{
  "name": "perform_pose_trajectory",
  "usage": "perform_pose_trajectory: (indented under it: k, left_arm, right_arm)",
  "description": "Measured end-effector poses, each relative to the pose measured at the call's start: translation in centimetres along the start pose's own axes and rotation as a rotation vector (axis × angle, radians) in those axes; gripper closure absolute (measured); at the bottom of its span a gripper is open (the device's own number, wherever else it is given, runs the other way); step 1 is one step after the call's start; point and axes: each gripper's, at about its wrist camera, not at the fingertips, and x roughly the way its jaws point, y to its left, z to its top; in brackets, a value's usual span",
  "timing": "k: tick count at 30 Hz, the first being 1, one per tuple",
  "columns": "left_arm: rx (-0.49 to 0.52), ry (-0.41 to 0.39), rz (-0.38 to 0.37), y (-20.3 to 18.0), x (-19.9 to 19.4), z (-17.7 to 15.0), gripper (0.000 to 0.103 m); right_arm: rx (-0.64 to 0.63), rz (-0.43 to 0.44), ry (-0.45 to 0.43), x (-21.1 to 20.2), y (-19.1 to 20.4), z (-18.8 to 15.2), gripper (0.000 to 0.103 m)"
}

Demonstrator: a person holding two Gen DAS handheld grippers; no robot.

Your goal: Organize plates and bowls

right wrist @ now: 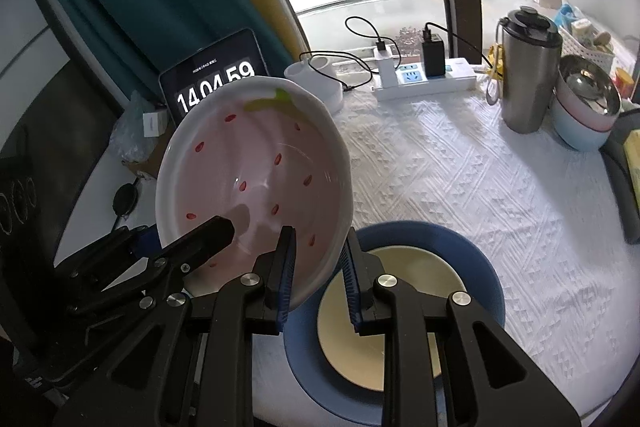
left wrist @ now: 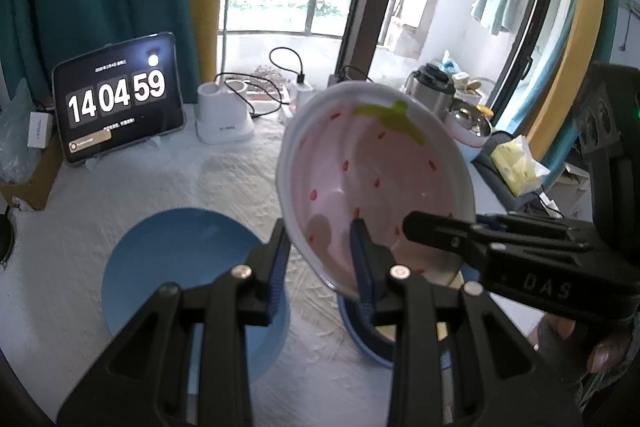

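A pink strawberry-pattern bowl is held tilted in the air above the table. My left gripper is shut on its near left rim. My right gripper is shut on its lower right rim; it also shows in the left wrist view. A light blue plate lies on the table, below and left of the bowl. A cream plate lies inside a dark blue plate under my right gripper.
A tablet clock, a white lamp base, a power strip with chargers, a steel flask and stacked bowls stand along the back and right. A white cloth covers the table.
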Motion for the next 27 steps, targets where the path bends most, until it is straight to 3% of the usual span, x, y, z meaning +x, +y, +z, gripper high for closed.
perform_pose_trajectory:
  k: [11, 27]
  left_arm:
    - [0.032, 0.026, -0.02, -3.0, 0.9, -1.0, 0.072]
    - [0.053, 0.11, -0.046, -5.1, 3.4, -4.1, 0.072]
  right_arm:
    - [0.04, -0.003, -0.016, -1.7, -2.9, -1.8, 0.078]
    - [0.111, -0.026, 0.027, -1.2, -5.8, -5.2, 0.078]
